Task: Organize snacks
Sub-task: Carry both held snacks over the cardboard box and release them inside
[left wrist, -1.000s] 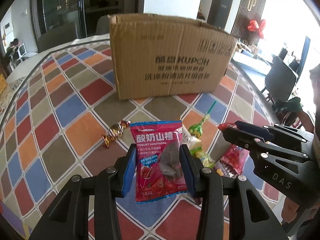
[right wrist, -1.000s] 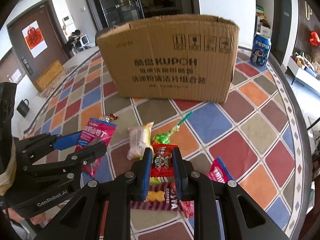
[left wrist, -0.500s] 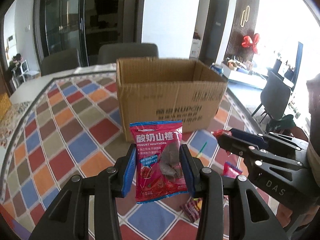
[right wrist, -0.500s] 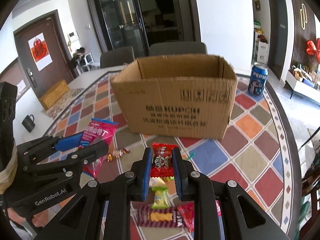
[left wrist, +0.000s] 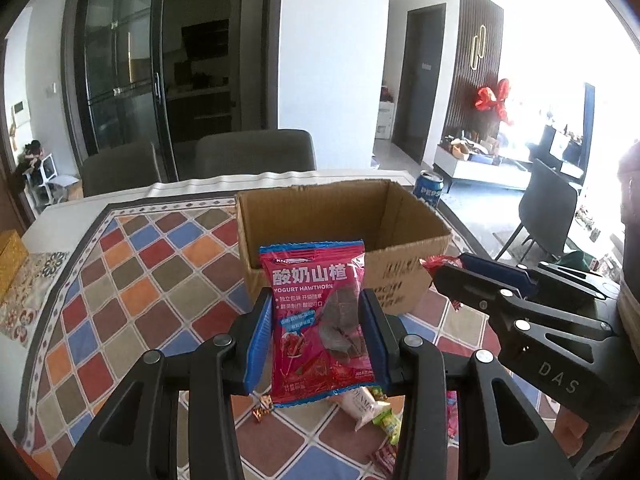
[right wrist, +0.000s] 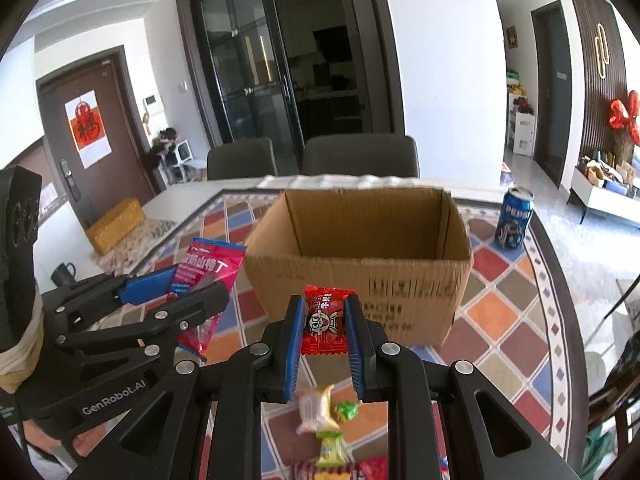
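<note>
— What is each claw carrying?

— The left claw is pinching a pink yogurt hawthorn packet by its two side edges, so the packet stands upright between the pads with its long axis running up and away from the claw. The right claw is pressed together on a small red candy packet, also upright.

— And where does the box lie from them?

— The open cardboard box sits on the worktop straight ahead of both claws and below them, mouth facing up. From the right claw the opening is dead ahead; from the left claw it lies ahead and slightly to the right.

— Which is nearer?

— Hard to judge through the fisheye, but the right claw looks a little better lined up. Both need to go forward over the near wall before letting go.

— Anything left behind?

— Yes, loose snacks lie on the worktop beneath the claws.
</note>
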### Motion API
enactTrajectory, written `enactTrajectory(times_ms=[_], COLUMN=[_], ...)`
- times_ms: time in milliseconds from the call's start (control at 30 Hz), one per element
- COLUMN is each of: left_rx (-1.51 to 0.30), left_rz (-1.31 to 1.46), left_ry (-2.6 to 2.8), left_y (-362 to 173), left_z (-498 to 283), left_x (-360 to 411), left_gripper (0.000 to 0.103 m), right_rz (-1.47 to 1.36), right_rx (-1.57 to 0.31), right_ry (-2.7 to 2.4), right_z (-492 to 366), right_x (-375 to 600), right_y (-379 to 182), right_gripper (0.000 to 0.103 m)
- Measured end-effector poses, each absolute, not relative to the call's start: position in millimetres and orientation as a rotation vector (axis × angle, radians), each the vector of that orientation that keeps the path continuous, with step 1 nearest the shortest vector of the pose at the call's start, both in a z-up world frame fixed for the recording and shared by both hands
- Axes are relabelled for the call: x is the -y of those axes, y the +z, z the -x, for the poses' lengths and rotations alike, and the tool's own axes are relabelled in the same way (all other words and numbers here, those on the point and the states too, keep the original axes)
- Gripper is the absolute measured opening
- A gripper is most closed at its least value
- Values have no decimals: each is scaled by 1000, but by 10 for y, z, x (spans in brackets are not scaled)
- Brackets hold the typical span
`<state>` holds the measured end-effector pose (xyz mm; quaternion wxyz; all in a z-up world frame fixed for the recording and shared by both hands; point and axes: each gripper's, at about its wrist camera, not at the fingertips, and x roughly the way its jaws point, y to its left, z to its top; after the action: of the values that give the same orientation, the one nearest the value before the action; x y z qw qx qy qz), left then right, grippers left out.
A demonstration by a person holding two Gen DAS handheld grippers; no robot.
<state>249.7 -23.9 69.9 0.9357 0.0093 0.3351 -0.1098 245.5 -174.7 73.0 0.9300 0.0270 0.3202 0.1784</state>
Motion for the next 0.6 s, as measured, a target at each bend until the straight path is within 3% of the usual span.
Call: enactTrajectory(times_ms=[600], left_rx=[-722], left_rz=[-30], left_ry=[-234], left_y=[798], left_z=[-3143], left_x=[201], left_gripper=[42], right_rz=[-24], right_rx=[-627], right_ry=[323], right_z=[-2946], right_x=[1681], right_y=[965], right_gripper=[22])
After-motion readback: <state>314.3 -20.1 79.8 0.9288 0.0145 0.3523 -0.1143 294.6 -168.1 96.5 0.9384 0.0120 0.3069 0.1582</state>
